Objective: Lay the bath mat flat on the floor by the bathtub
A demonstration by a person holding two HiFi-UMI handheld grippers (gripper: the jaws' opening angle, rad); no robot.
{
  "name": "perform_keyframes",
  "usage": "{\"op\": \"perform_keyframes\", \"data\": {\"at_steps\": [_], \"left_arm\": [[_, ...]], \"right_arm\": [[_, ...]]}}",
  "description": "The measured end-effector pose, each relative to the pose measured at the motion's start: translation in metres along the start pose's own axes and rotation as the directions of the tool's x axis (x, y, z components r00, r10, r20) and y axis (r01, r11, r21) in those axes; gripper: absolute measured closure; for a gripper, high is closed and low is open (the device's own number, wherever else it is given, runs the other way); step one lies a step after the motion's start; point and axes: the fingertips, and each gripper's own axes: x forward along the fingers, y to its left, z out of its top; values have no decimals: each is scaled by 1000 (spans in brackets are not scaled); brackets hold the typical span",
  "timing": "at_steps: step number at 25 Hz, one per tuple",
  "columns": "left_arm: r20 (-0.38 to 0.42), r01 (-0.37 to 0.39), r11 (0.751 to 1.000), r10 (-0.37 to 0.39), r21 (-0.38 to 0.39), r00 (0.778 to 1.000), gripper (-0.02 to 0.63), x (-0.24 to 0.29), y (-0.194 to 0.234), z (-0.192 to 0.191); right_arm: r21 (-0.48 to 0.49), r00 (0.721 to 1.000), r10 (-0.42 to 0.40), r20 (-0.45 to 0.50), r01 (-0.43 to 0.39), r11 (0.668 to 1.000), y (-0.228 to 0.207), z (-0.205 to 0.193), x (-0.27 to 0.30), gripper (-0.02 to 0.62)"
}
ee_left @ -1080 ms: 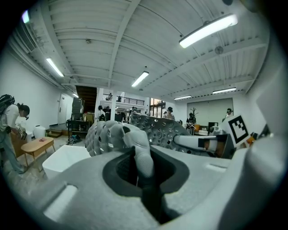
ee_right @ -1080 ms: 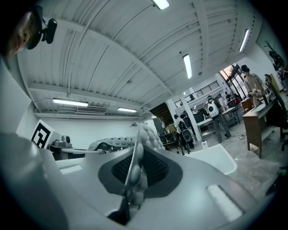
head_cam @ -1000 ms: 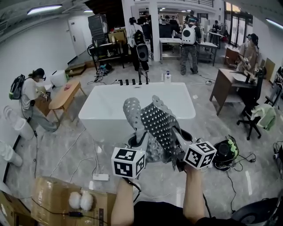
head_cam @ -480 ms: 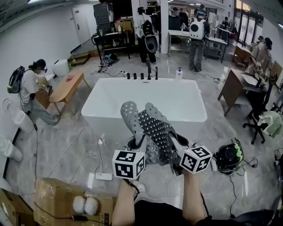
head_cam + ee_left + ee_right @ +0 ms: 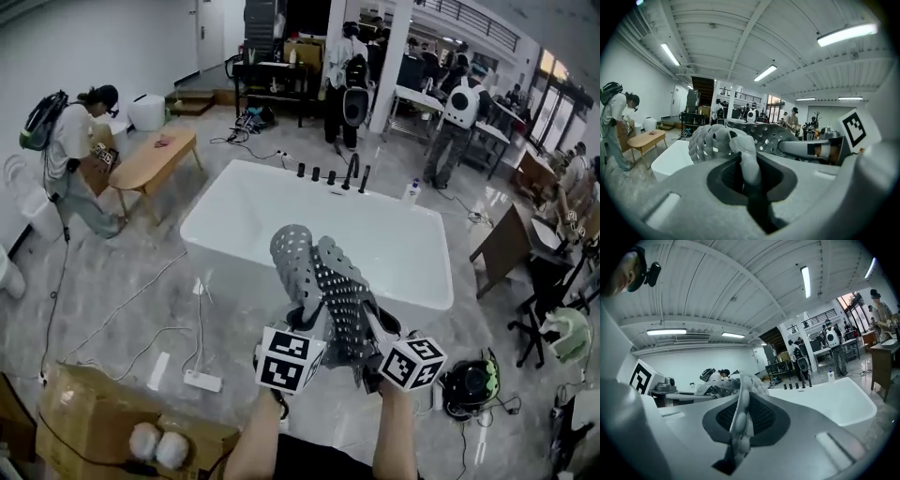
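Now left gripper [image 5: 306, 323] and right gripper [image 5: 373, 330] both clamp the bunched bath mat [image 5: 330, 281], upright just before the bathtub [image 5: 267, 202].

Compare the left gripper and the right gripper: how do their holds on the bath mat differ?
The left gripper pinches a thick, bunched fold of the bath mat; the right gripper pinches a thin edge. The left gripper's jaws stand slightly wider than the right gripper's. Both are shut on the mat, holding it up before the bathtub.

grey hole-dotted bath mat [image 5: 330, 286], white bathtub [image 5: 281, 211], tan bench [image 5: 155, 157]
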Motion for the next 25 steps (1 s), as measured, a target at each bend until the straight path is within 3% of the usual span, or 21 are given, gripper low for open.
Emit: {"op": "perform_keyframes", "data": {"at_steps": [8, 17, 25], "left_arm": [[-11, 37, 997, -38, -69, 999, 572, 5, 60, -10], [-71, 79, 993, -85, -87, 994, 572, 43, 64, -23], [-140, 92, 992, -103, -84, 985, 572, 84, 65, -24]], "right_arm": [[-13, 995, -56, -80, 56, 998, 12, -20, 53, 577], [9, 991, -108, -84, 110, 994, -13, -21, 64, 577], [91, 988, -111, -109, 121, 988, -53, -27, 86, 575]]}}
